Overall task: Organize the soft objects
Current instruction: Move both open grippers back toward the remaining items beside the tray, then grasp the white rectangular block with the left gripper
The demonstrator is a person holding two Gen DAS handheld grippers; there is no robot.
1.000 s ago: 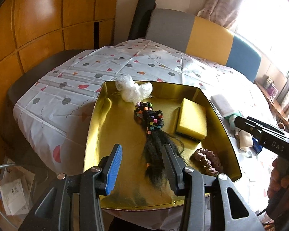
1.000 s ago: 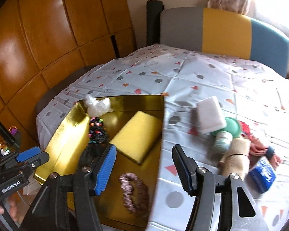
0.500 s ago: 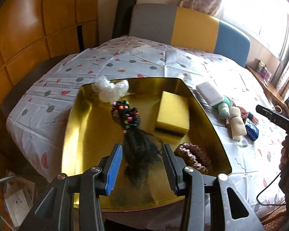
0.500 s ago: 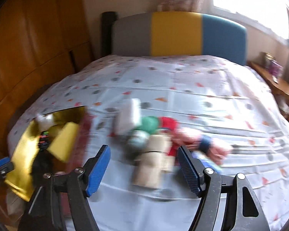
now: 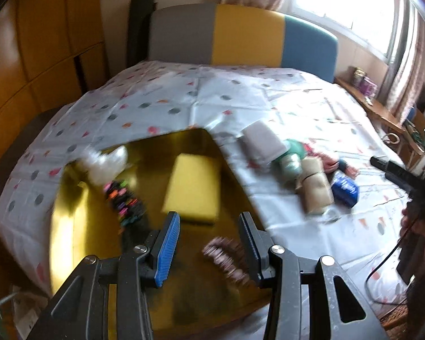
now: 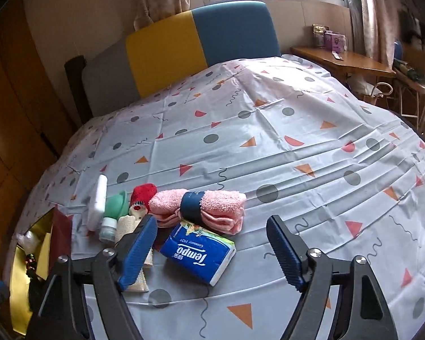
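Note:
A gold tray point(image 5: 82, 221) point(image 6: 18, 291) holds a yellow sponge point(image 5: 194, 188), a white plastic wad point(image 5: 104, 161), a beaded black hair piece point(image 5: 124, 201) and a pink scrunchie point(image 5: 226, 257). My left gripper point(image 5: 209, 243) hovers open over the tray's near right part, nothing between its fingers. A pile lies on the cloth: a rolled pink towel point(image 6: 204, 206), a blue tissue pack point(image 6: 198, 252) point(image 5: 345, 189), a beige roll point(image 5: 316, 187), a white block point(image 5: 262, 141), a green bottle point(image 6: 113, 212) and a red toy point(image 6: 141, 197). My right gripper point(image 6: 212, 249) hangs above the tissue pack, its jaws opening and empty.
A patterned white cloth point(image 6: 269, 130) covers the round table. A grey, yellow and blue chair back point(image 6: 184, 45) stands behind it. A wooden wall point(image 5: 42, 56) is at the left, a wooden side table point(image 6: 348, 62) at the far right. The right hand shows in the left wrist view point(image 5: 422, 226).
My left gripper has swung right along the tray, from the hair piece toward the scrunchie. My right gripper has swept right from the tray to the pile, rolled, and widened its jaws.

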